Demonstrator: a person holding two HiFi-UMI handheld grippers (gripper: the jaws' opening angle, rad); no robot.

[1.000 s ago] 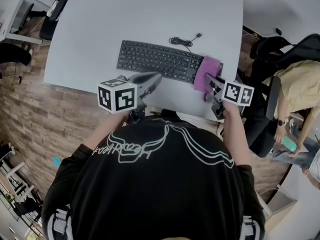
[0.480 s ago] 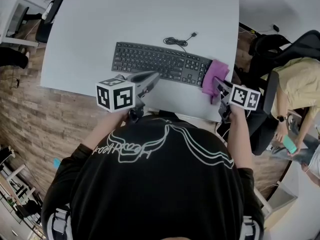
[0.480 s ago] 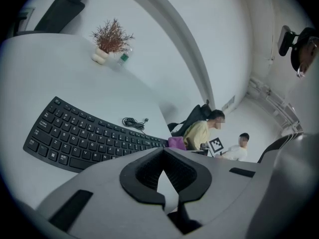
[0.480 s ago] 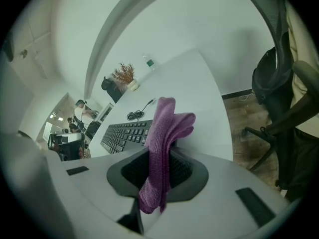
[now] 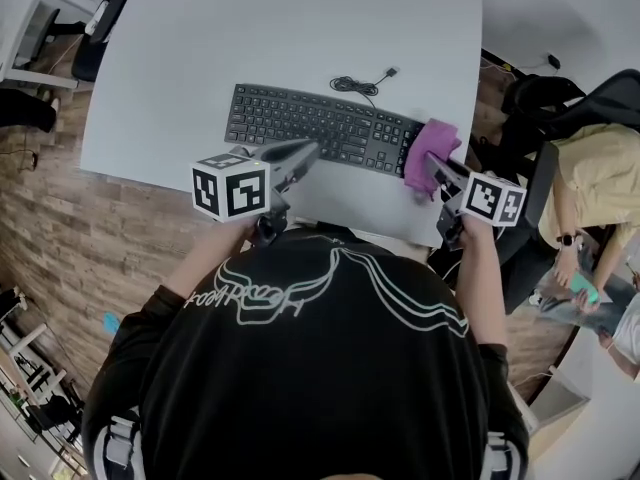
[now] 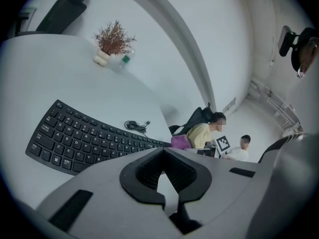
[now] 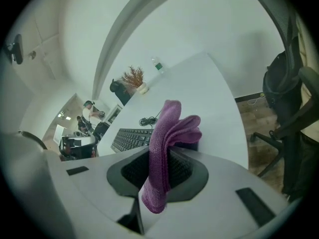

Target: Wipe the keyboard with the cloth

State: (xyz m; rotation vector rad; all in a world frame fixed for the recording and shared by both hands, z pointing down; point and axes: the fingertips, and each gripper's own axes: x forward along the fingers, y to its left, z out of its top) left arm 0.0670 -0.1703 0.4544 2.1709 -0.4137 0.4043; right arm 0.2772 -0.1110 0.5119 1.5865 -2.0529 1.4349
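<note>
The black keyboard (image 5: pixel 320 128) lies across the middle of the white tabletop (image 5: pixel 250 28), its right end tilted slightly nearer. The purple cloth (image 5: pixel 428 150) is clenched in the right gripper (image 5: pixel 432 163) at that right end. In the right gripper view the jaws close on the middle of the cloth (image 7: pixel 169 133), a bunched fold standing up past the right gripper (image 7: pixel 164 153) and a loose tail hanging down behind. From the head view the cloth overlaps the last keys (whether it presses on them cannot be told).

The left gripper (image 5: pixel 308 150) hovers above the bare tabletop just near of the keyboard's middle, pointing far and right. Its jaws are together with nothing between them, as the left gripper view shows (image 6: pixel 163 153). From there the keyboard (image 6: pixel 84 138) spreads out to the left and the cloth (image 6: pixel 180 142) peeks up at the right end.

A coiled black cable (image 5: pixel 358 84) lies just far of the keyboard, apart from it. Well beyond, at the far edge, stand a small potted plant (image 6: pixel 112 38) and a bottle (image 6: pixel 124 59) beside it. Nothing sits on the keys themselves.

Right of the tabletop is a black office chair (image 5: pixel 545 98), and beside it sits a person in a yellow top (image 5: pixel 595 178). Wood flooring (image 5: pixel 50 218) shows on the left.
</note>
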